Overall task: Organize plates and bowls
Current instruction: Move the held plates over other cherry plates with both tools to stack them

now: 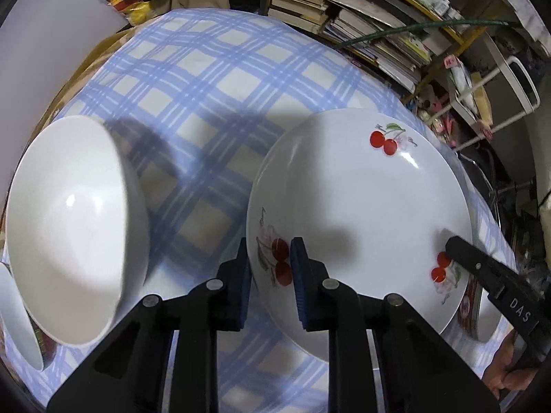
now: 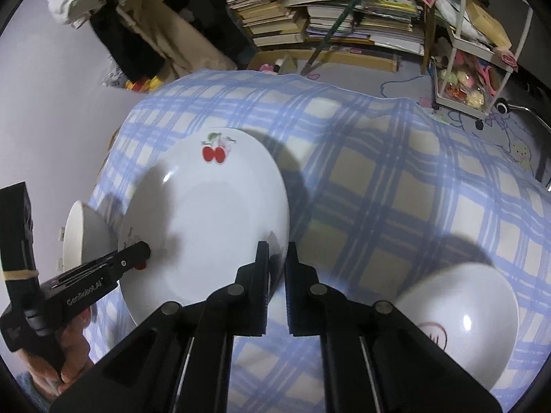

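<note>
A white cherry-print plate point(image 1: 358, 213) is held above the blue checked tablecloth point(image 1: 193, 79). My left gripper point(image 1: 270, 261) is shut on its near-left rim. My right gripper point(image 2: 275, 258) is shut on the opposite rim of the same plate point(image 2: 213, 220); its finger point(image 1: 461, 247) shows at the plate's right edge in the left wrist view. A plain white bowl point(image 1: 72, 230) sits tilted to the left of the plate, also visible in the right wrist view point(image 2: 82, 234). Another white dish point(image 2: 475, 316) with a red mark lies at lower right.
A second white rim point(image 1: 17, 316) shows under the bowl at far left. Shelves of stacked books point(image 2: 330, 17) stand behind the table. A white wire cart point(image 2: 471, 69) with toys stands on the floor at right. The tablecloth point(image 2: 378, 179) drapes over the table's edges.
</note>
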